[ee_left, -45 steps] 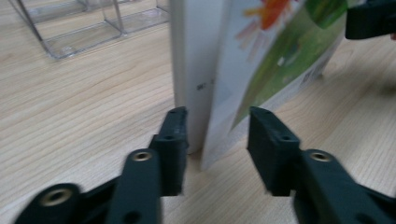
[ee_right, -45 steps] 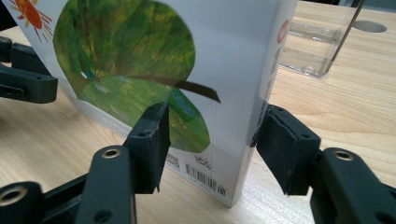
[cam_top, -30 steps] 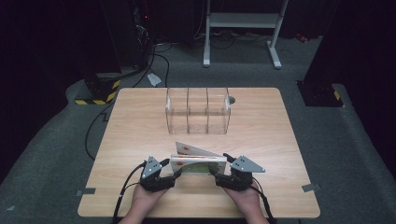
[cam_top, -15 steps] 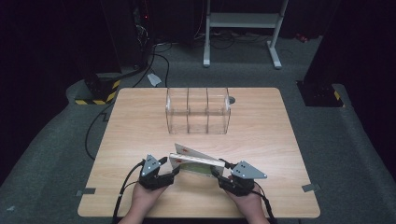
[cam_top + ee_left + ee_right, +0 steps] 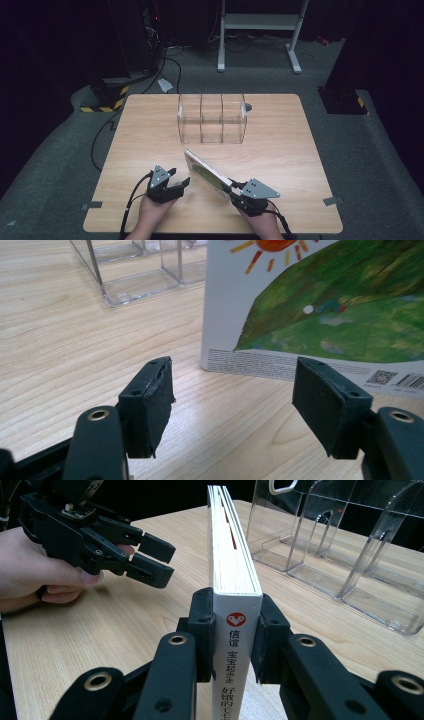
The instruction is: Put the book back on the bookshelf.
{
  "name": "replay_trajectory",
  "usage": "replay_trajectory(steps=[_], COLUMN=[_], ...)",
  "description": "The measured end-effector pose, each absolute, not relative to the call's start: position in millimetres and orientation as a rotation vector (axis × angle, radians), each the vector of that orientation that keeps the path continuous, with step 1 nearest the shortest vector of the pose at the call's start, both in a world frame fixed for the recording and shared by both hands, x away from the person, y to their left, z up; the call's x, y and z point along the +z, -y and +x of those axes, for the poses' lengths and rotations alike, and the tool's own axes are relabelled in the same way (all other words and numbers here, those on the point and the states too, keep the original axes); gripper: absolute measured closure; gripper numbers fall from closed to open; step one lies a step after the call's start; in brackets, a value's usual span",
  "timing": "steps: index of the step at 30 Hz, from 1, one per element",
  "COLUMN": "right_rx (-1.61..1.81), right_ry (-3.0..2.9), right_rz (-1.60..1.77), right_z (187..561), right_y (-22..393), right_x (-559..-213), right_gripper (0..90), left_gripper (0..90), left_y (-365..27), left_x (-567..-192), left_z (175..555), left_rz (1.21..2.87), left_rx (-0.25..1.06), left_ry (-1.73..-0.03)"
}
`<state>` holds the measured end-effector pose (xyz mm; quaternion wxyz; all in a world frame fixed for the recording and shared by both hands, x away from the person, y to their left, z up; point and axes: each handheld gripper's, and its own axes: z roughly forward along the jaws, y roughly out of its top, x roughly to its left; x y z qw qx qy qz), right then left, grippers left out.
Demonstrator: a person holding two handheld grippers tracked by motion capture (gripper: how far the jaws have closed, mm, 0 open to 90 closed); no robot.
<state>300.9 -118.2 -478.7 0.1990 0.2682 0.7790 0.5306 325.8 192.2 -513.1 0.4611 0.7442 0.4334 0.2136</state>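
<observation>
Book (image 5: 207, 174) is standing on edge near the table's (image 5: 280, 150) front edge, roughly mid-width, and your right gripper (image 5: 234, 189) is clamping it at the spine end. In the right gripper view the jaws have just been closing and are now pressing the spine (image 5: 234, 630) from both sides, with the book (image 5: 231, 545) upright between them. Your left gripper (image 5: 184, 182) is sitting just beside the book toward the front-left corner, jaws standing apart and gripping nothing; in its own view the cover (image 5: 320, 305) is just past the pads, not touching. Clear divided rack (image 5: 212, 119) is sitting well apart, toward the table's back edge.
</observation>
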Motion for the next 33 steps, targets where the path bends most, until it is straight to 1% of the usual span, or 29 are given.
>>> replay_trajectory(steps=[4, 7, 9, 14, 18, 23, 27, 33], right_rx=[1.479, 1.474, 1.463, 1.433, 1.413, 1.371, 1.337, 1.281], right_ry=[-2.165, -2.157, -2.152, -2.121, -2.095, -2.062, -2.037, -1.974], right_rz=[0.771, 0.778, 0.788, 0.824, 0.859, 0.905, 0.951, 1.047], right_z=[301.2, 301.0, 300.6, 299.2, 299.7, 303.4, 306.2, 300.2], right_y=[120.4, 122.5, 124.4, 135.9, 147.1, 161.7, 169.0, 179.7], right_x=[-478.5, -478.5, -478.0, -477.0, -474.8, -472.9, -472.4, -473.6], right_gripper=[74.5, 74.4, 74.4, 74.4, 74.4, 74.4, 74.4, 74.2], left_gripper=[30.2, 26.4, 24.0, 21.0, 21.4, 21.6, 22.2, 22.4], left_y=[-196.6, -200.2, -202.5, -215.8, -232.0, -249.1, -254.1, -256.0], left_x=[-514.4, -514.1, -514.3, -513.8, -518.3, -522.6, -525.8, -526.3], left_z=[327.5, 325.9, 324.9, 331.4, 336.8, 339.5, 339.4, 335.5], left_rz=[1.847, 1.861, 1.86, 1.937, 1.977, 1.957, 1.953, 1.927], left_rx=[0.51, 0.535, 0.54, 0.558, 0.599, 0.604, 0.586, 0.584], left_ry=[-1.064, -1.062, -1.083, -1.153, -1.21, -1.26, -1.273, -1.254])
